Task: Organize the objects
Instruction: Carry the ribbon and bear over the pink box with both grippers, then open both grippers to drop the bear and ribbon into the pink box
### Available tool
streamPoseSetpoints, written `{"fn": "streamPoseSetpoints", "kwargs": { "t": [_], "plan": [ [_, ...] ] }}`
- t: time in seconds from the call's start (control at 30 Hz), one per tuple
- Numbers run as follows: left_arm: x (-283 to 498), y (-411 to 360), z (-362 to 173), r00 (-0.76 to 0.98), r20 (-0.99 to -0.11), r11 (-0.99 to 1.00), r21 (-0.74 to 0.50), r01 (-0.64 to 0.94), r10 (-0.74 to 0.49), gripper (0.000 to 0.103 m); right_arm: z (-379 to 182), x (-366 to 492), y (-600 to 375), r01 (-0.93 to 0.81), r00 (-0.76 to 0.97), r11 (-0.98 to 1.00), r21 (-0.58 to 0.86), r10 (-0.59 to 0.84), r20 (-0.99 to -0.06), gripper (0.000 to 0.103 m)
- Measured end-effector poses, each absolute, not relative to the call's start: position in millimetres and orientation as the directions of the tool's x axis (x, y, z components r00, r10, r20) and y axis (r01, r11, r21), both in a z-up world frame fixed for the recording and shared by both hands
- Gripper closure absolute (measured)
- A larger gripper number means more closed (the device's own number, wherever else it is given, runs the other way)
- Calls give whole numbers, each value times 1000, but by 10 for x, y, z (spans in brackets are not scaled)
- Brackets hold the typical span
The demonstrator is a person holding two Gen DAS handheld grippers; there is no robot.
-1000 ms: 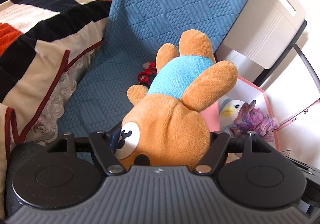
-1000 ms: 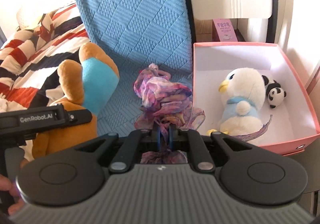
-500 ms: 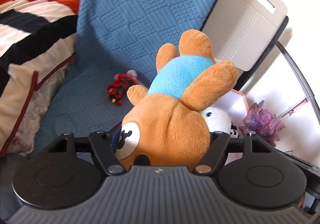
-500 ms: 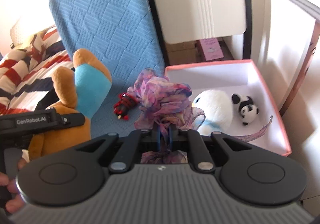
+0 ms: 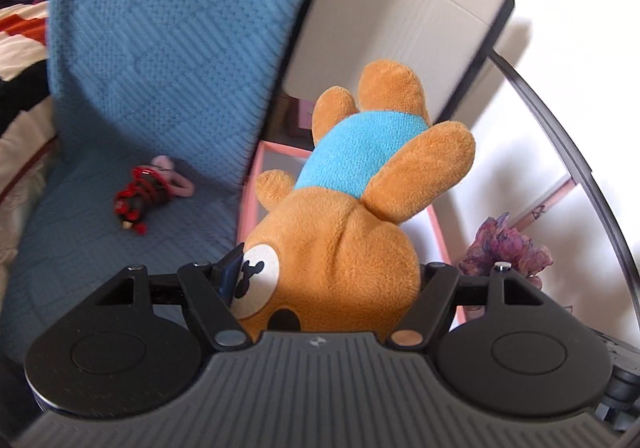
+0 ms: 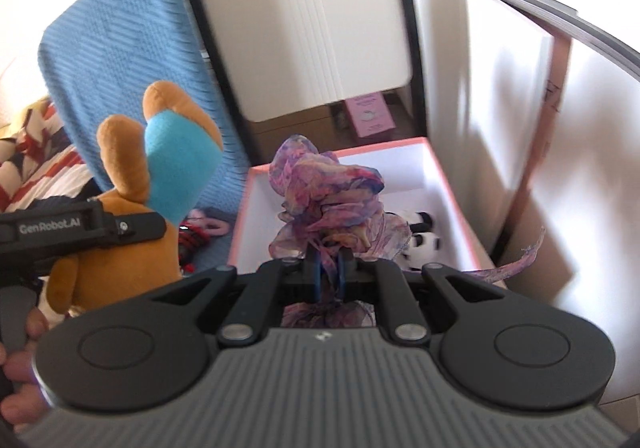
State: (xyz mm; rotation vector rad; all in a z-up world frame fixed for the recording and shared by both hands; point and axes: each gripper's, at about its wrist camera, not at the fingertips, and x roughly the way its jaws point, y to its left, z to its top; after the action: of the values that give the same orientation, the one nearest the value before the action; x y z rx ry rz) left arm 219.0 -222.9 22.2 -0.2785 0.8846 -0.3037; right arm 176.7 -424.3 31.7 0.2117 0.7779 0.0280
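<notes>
Teddy bear (image 5: pixel 332 248) clamped in left gripper (image 5: pixel 326 280); scarf (image 6: pixel 328 200) pinched in right gripper (image 6: pixel 329 272), above pink box (image 6: pixel 452 204) rim.

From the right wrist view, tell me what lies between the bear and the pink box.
A small red and black toy and a pink piece lie on the blue blanket between the bear and the pink box.

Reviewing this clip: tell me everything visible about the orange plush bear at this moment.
The plush bear is soft orange-brown pile with a bright blue shirt, a white muzzle patch and black nose. It hangs head-down toward the camera, clamped at the head in the left gripper, limbs splayed upward. It is lifted clear of the blue blanket, in front of the pink box. Nothing else touches it.
</notes>
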Motion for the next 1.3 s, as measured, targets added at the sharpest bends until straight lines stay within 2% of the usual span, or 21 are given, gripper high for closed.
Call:
{"fn": "streamPoseSetpoints", "kwargs": {
  "t": [0.23,0.6,0.83,1.3],
  "plan": [
    [2372,-2806,1,536,-747,918,-346,193,-394,27,39,1842,-4656,145,688,967,207,52,-724,91],
    [2702,-3442,-448,439,-807,918,-324,229,-394,26,-513,2133,-4908,183,624,964,192,37,-781,91],
    [2827,-3676,-753,370,-842,916,-324,237,-394,26,-820,2369,-5002,189,589,965,181,36,-807,90],
    [2917,-3844,-1034,341,-861,916,-292,275,-377,25,-1193,2645,-5101,182,534,967,176,53,-844,90]
  ]
}}
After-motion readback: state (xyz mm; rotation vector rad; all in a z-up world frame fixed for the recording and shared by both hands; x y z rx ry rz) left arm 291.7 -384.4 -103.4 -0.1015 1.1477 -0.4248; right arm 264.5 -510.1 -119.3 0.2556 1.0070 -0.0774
